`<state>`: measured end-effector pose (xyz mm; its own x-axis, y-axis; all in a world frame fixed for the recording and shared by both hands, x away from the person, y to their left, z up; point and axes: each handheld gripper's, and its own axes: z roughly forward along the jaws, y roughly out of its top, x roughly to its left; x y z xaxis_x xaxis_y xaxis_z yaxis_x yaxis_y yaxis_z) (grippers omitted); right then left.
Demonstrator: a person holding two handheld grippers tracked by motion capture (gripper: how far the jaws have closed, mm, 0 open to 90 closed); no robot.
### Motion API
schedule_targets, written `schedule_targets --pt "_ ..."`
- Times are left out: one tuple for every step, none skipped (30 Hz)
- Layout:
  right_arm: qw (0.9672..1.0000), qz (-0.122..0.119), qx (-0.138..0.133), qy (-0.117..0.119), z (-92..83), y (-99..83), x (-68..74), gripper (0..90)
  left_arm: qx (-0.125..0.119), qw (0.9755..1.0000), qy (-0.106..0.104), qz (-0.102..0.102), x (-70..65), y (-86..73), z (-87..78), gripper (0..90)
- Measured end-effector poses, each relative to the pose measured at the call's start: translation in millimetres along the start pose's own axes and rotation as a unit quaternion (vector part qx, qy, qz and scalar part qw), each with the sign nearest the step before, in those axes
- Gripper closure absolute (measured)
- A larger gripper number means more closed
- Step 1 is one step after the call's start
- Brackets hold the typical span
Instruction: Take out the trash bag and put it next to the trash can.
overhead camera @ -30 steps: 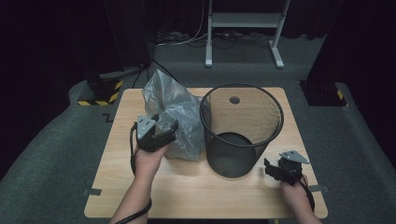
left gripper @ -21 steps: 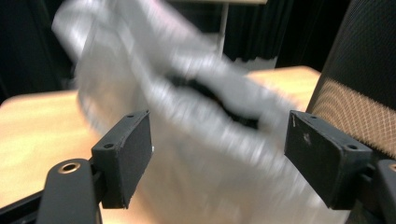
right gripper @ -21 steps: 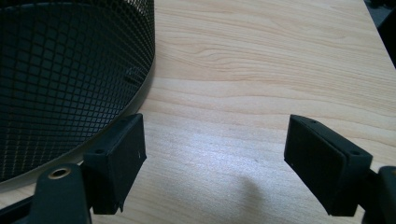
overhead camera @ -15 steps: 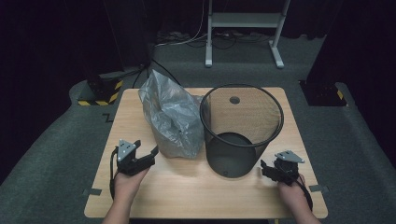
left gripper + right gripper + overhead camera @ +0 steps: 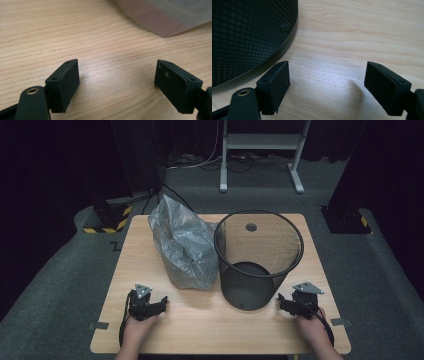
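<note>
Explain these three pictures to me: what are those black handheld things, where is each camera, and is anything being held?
No robot here: a person holds a two-jaw tool in each hand. The wide picture comes from a camera above the wooden table. The left tool rests near a crumpled grey plastic bag; the right tool sits beside a black mesh wastebasket. The other two pictures come from cameras riding on the tools, looking along their black jaws. Both tools are open, with bare tabletop between the jaws. Nothing is held.

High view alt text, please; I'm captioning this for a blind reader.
A black mesh wastebasket stands on a wooden table beside a crumpled grey plastic bag. The left gripper and right gripper rest at the near edge, both open and holding nothing.
</note>
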<state>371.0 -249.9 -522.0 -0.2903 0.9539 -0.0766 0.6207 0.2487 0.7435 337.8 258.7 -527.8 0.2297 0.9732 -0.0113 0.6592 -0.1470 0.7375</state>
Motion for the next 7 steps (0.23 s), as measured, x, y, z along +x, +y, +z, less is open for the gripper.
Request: schedule_targets --pt "1.0 0.001 0.001 0.002 0.9 -0.7 -0.1 20.0 0.001 1.0 0.0 0.002 -0.5 0.0 0.1 19.6" --pt "1.0 0.005 -0.001 0.004 1.2 -1.3 -0.7 19.8 0.002 1.0 0.001 0.002 -0.8 -0.1 0.0 19.0" --pt "1.0 0.008 0.0 0.005 1.3 -1.4 -1.2 19.6 0.003 1.0 0.0 0.002 -1.0 0.0 0.1 18.6" --pt "1.0 0.008 -0.001 0.005 1.3 -1.6 -1.4 19.6 0.003 1.0 0.0 0.003 -1.2 0.1 0.2 18.3" --pt "0.9999 0.01 0.0 0.005 1.2 -1.8 -1.3 19.6 0.004 1.0 -0.001 0.005 -1.2 0.2 0.3 17.8" --pt "0.9999 0.011 0.001 0.006 1.0 -2.0 -1.2 19.6 0.004 1.0 -0.002 0.005 -1.2 0.2 0.4 17.2" --pt "0.9999 0.012 0.001 0.005 0.9 -2.0 -1.4 19.6 0.004 1.0 -0.002 0.006 -1.2 0.3 0.4 16.8"
